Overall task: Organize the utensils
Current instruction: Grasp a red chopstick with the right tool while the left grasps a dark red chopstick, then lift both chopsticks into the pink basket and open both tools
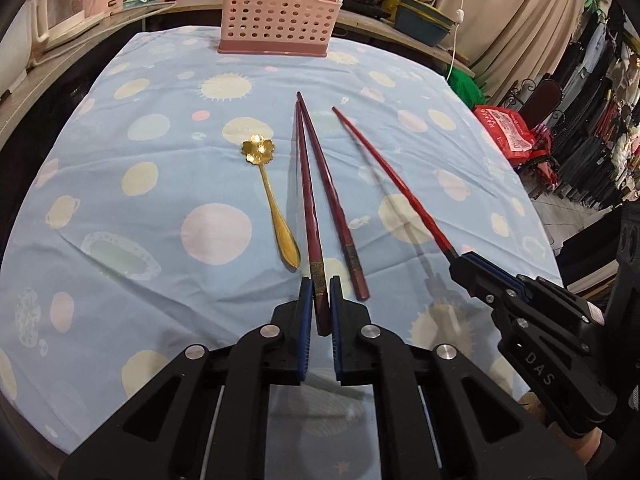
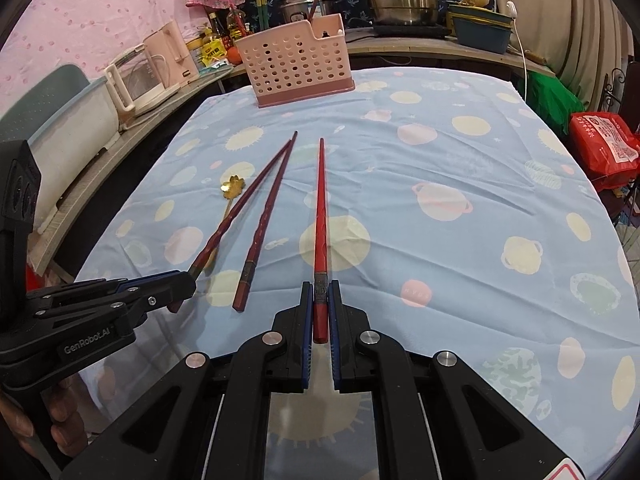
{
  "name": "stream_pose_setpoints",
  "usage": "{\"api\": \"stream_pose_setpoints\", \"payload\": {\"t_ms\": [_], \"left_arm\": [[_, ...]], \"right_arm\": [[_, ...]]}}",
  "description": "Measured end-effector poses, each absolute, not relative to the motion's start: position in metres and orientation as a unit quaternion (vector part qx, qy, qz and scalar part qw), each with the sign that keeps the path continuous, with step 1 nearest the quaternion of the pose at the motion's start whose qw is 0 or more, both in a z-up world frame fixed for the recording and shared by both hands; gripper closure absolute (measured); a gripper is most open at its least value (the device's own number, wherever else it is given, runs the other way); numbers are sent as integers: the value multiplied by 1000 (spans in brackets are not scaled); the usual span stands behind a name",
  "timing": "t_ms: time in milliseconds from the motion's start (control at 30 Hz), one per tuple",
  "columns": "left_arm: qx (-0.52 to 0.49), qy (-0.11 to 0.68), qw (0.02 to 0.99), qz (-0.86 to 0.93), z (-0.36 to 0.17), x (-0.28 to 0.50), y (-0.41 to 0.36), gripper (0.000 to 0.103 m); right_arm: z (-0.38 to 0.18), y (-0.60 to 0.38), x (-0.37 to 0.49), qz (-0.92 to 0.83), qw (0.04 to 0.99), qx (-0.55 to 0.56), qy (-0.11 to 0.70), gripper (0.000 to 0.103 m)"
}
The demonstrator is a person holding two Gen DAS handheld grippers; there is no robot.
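The left tool (image 1: 320, 300) is clamped on the thick end of a dark chopstick (image 1: 306, 184), low centre in its view. The right tool (image 2: 320, 304) is clamped the same way on a red chopstick (image 2: 320, 216). Each stick is held only at its butt and reaches far forward, so I judge the long free end could swing or pivot in the pads, slip out, or miss the basket's (image 1: 276, 12) opening at the top of the frame.

The dark chopstick's tip touches or crosses its mate (image 1: 332, 208), which lies flat on the surface (image 1: 120, 160); lifting could drag that one. The gold spoon (image 1: 272, 200) lies just left of the pair and could be nudged.

Readable writing: "DAS" on the right tool's body in the left view, "GenRobot.AI" on the left tool's body in the right view. The print on the red bag (image 2: 604, 144) is too small to read.
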State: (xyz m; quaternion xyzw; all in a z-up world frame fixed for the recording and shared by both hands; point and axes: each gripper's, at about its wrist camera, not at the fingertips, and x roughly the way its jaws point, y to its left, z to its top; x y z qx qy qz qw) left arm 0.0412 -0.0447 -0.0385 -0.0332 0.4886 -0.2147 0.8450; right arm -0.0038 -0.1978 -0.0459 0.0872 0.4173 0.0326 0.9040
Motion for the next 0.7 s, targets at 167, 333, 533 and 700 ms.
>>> {"api": "stream_pose_setpoints", "payload": {"t_ms": [167,333,533,700], "left_arm": [[-38,468,854,-223,-19,31,-40,95],[-48,445,865,-228,7,28,-35,95],[-64,412,880,-228,39,32,-25,103],[-71,382,893,-227,67,43,-20,103]], "right_arm": [[-33,-199,-11,33,910,91,402,96],[-12,-205,-17,34,919,101,381,96],[19,-211,-18,30,931,108,348,96],[49,-218,-9,29,940,114,322,96]]}}
